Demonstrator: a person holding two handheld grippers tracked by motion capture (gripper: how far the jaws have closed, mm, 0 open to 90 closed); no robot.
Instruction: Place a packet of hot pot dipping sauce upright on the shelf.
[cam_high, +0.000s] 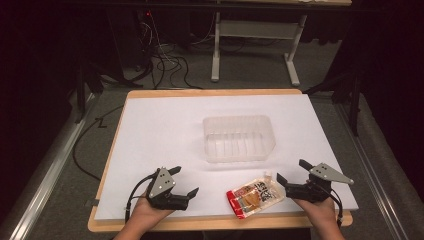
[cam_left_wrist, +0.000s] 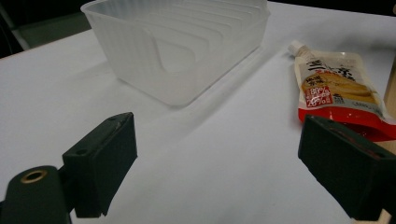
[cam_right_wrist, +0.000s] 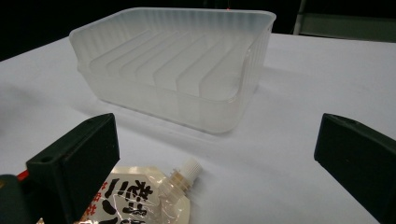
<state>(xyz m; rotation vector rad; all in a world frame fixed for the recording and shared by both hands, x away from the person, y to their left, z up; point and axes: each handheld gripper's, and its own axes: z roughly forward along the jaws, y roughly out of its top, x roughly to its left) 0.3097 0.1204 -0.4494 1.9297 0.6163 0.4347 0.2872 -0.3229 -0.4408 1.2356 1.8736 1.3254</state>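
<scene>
Both grippers I hold low at the table's near edge: my right gripper (cam_high: 296, 172) has its jaws spread wide, and the spouted pouch (cam_high: 254, 196) lies flat just beside it at its 9 o'clock, not gripped. My left gripper (cam_high: 184, 181), jaws also spread, sits at the pouch's 9 o'clock, apart from it. At the pouch's 12 o'clock stands a clear plastic tray (cam_high: 239, 138), empty, on the white table sheet (cam_high: 155, 130). Beyond, the room is dark, with cables (cam_high: 167, 62) on the floor.

Bare table (cam_high: 150, 130) left; bin (cam_high: 239, 138) centre, pouch (cam_high: 254, 195) near right.
</scene>
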